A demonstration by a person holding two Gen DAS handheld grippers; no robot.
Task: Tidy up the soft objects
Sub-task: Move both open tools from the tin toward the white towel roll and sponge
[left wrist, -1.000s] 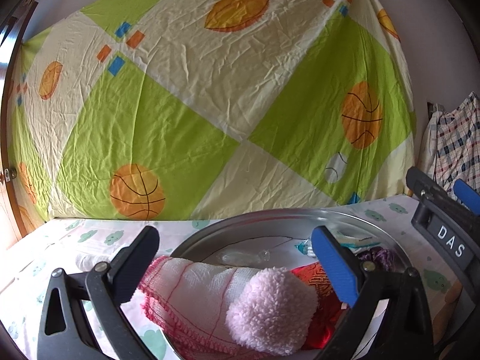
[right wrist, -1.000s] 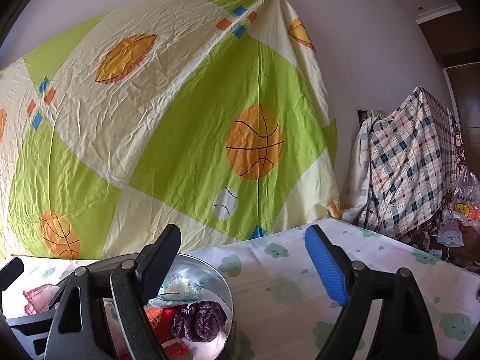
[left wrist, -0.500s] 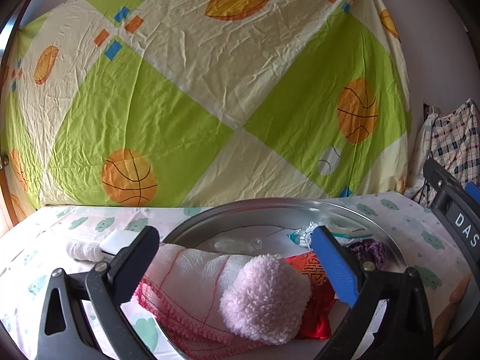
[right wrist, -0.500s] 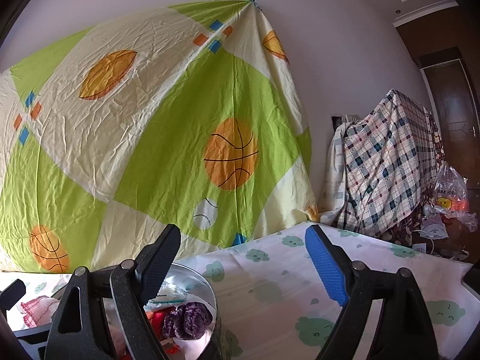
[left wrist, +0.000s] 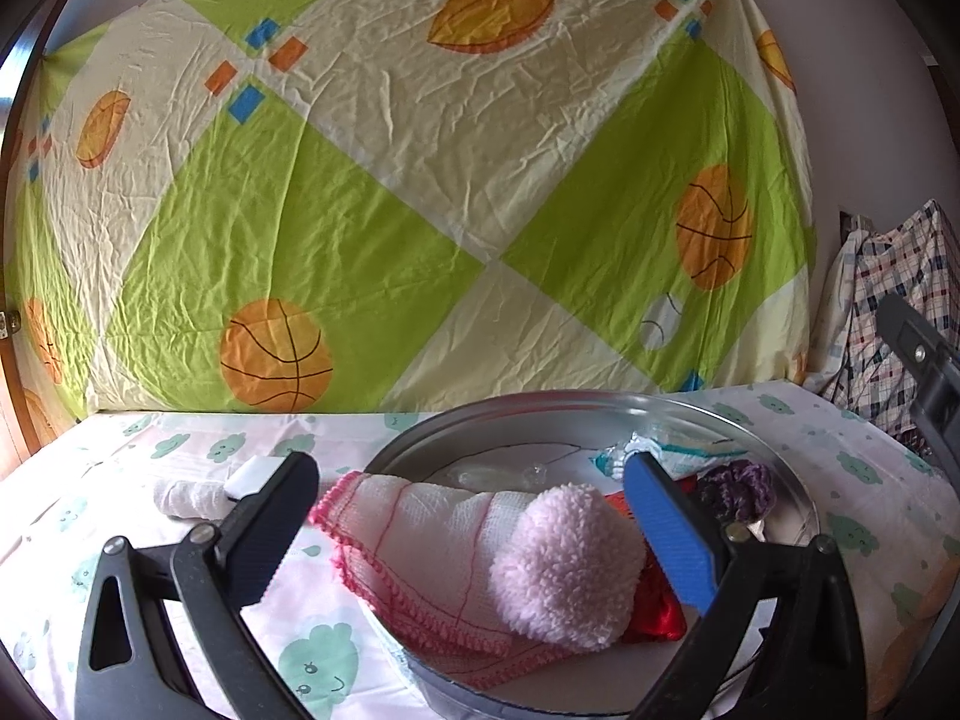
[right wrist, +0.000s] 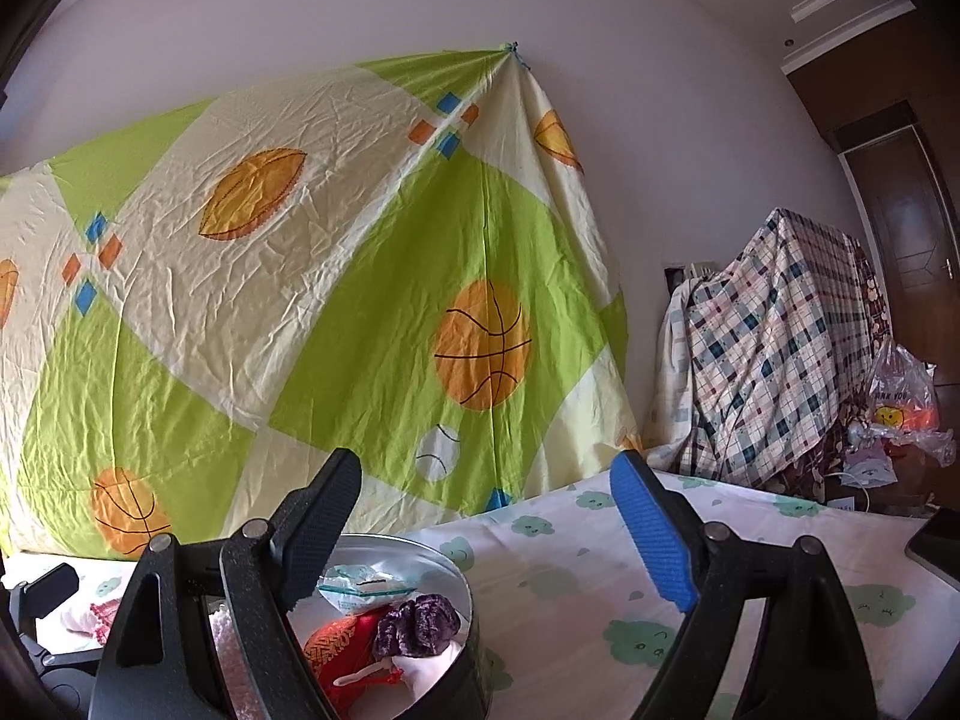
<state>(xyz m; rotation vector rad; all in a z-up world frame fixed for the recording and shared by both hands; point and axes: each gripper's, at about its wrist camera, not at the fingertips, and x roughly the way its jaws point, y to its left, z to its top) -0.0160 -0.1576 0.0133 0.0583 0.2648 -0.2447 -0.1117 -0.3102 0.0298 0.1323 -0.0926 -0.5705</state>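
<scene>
While both claws gape empty, round metal tin holds pink pompom, white cloth, purple scrunchie.

Over at the far right, a clear plastic bag with a yellow smiley face carries print that reads roughly "THANK YOU", though the letters are small and partly creased. I can make out no other writing anywhere.

In the round tin on the table: a fluffy ball atop a folded cloth draped over the near rim, a scrunchie to the right. Left of the tin, a rolled cloth. Behind, a hung sheet.
</scene>
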